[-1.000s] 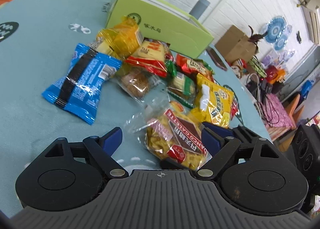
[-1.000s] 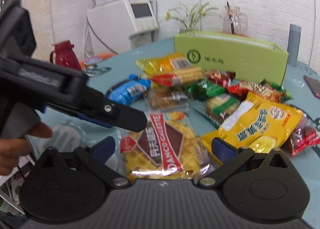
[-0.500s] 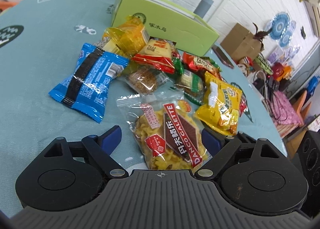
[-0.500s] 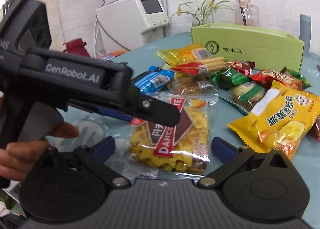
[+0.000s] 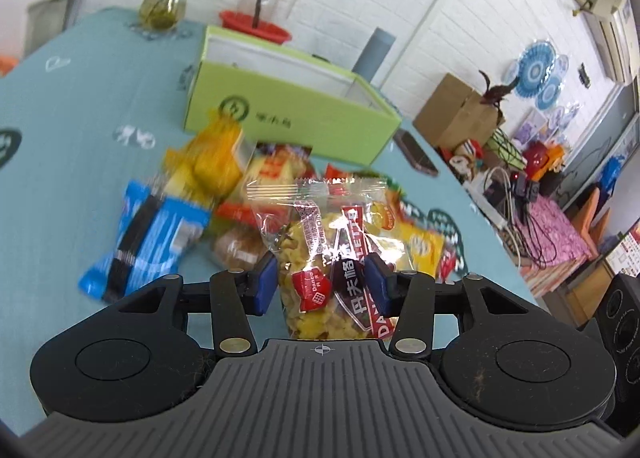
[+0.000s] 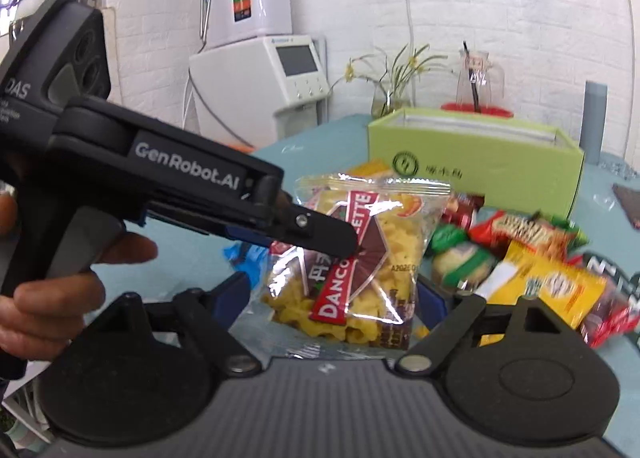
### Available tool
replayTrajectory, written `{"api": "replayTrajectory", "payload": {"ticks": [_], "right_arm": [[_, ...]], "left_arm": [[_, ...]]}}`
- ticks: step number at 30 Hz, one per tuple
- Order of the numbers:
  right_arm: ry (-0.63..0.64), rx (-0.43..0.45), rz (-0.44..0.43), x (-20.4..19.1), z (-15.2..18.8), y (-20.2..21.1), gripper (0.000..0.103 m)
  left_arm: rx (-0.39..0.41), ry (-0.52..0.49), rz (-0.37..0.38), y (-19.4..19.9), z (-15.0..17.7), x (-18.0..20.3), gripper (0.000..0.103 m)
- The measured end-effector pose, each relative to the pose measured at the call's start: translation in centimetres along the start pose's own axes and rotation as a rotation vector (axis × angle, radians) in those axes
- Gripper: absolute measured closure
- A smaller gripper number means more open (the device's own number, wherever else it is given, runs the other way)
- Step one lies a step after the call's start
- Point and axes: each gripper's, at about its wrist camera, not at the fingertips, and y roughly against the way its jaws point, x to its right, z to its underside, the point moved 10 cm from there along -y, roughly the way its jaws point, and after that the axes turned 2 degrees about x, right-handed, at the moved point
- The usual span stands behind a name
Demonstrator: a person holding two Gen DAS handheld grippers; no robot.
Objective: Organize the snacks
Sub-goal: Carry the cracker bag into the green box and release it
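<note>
Left tongs grasp one Danco Galette bag; right tongs released; one green box on tabletop.

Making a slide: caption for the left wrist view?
Left gripper jaws clamp a clear Danco snack bag, green box behind.

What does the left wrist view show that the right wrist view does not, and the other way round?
Only the left wrist view shows the cardboard box, the blue plates on the wall and the dark phone. Only the right wrist view shows the person's hand holding the left gripper from the side. Both show the Danco snack bag held by that gripper, the green box, the flower vase and the snack pile.
</note>
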Motion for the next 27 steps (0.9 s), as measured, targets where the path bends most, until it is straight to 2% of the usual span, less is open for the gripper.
{"api": "replayTrajectory", "payload": {"ticks": [7,12,15,19,24,27], "right_arm": [[0.006,0.046,0.01,6.5,-7.5,-4.4,0.015],[0.001,0.007,0.028,12.3,-13.1,-9.3,0.015],[0.01,-0.021,0.05,15.2,-14.9,-12.4,0.015],[-0.004,-0.072,0.061,17.8,-15.1,-16.6,0.015],[-0.04,-0.152,0.048,20.1,-12.2,-20.7,0.016],[-0.049,-0.164,0.058,20.8,-11.2,-21.6,0.015]], "left_arm": [[0.05,-0.057,0.014,-5.0,-9.8,1.2,0.075],[0.071,-0.124,-0.019,-10.4,-17.3,1.8,0.076],[0.074,-0.144,-0.043,-13.8,-20.4,1.7,0.076],[0.044,-0.166,-0.08,-18.8,-21.9,0.3,0.075],[-0.03,-0.166,-0.104,-23.6,-20.8,-2.4,0.074],[-0.025,-0.153,-0.105,-24.3,-21.0,-3.5,0.054]]}}
